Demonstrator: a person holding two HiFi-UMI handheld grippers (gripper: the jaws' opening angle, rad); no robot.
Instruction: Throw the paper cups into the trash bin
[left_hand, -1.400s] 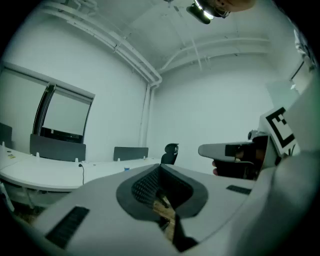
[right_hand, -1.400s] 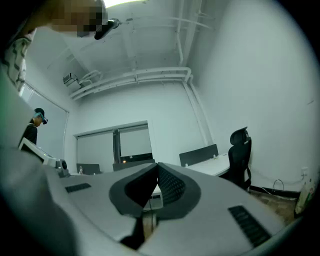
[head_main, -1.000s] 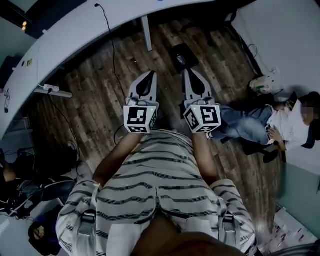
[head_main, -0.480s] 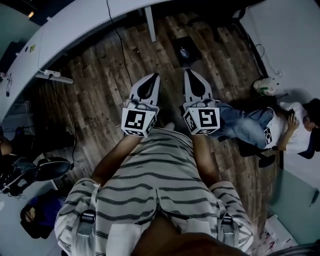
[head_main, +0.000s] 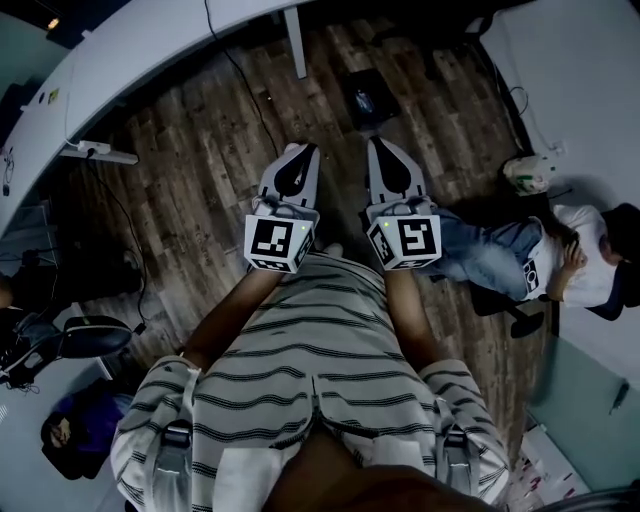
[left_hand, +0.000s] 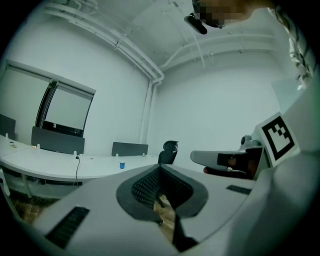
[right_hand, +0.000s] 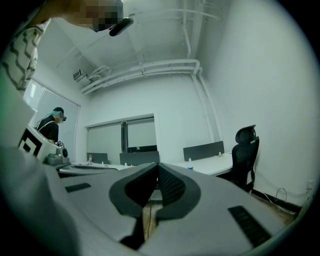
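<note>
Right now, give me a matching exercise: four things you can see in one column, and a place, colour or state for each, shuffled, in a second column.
Things:
1. blue cup
2. office chair
3. left gripper
4. seated person

Descriptions:
A. jaws together, nothing held
B. standing on the white desk
C. at the far right of the head view
D. black, high-backed

Pairs: 1-B, 2-D, 3-A, 4-C

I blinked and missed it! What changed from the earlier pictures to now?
Hardly anything: the grey left gripper and grey right gripper seem to have dipped slightly over the brown wooden floor. They stayed side by side, jaws shut, holding nothing.
</note>
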